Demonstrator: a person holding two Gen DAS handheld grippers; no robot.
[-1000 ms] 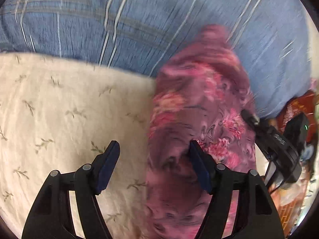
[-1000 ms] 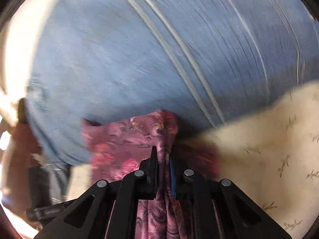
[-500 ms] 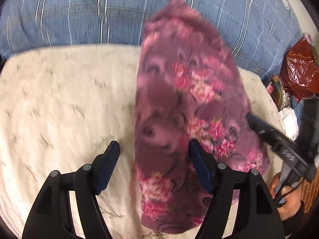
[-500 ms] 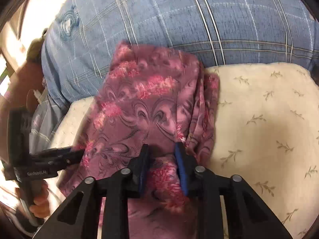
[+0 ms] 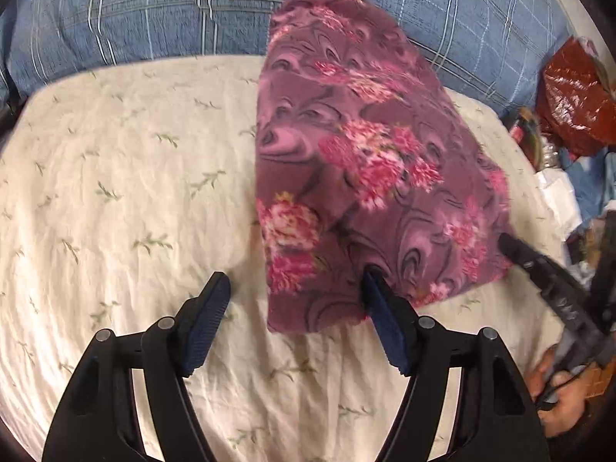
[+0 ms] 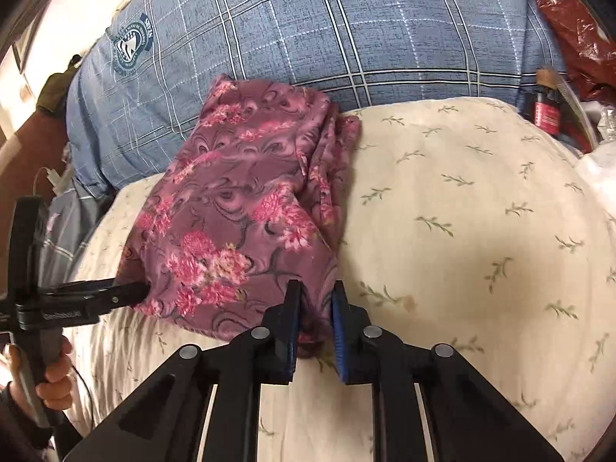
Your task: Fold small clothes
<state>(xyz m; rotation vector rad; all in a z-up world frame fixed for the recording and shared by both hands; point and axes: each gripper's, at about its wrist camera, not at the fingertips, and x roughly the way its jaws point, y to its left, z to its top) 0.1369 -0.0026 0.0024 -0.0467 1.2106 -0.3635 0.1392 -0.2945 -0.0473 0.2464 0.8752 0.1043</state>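
Observation:
A purple floral garment (image 5: 358,161) lies folded on the cream leaf-print sheet (image 5: 115,192), its far end against a blue plaid pillow (image 5: 154,11). My left gripper (image 5: 295,277) is open; its right finger (image 5: 385,319) touches the garment's near edge, while the left finger stands clear on the sheet. In the right wrist view the garment (image 6: 231,223) has its near right corner bunched between the pads of my right gripper (image 6: 313,288), whose jaws are closing on it. The left gripper (image 6: 133,290) meets the near left corner. The right gripper (image 5: 508,244) shows at the garment's right corner.
A red foil bag (image 5: 573,104) and small clutter lie past the sheet's right edge. A red bottle (image 6: 544,111) stands behind the sheet. The blue plaid pillow (image 6: 327,27) runs along the far side. A person's hands (image 6: 54,385) grip the handles.
Both grippers moved sideways with the garment, which now lies flatter and sharper on the sheet. The right pads were tight on cloth, parted half a second ago, and now stand closer again.

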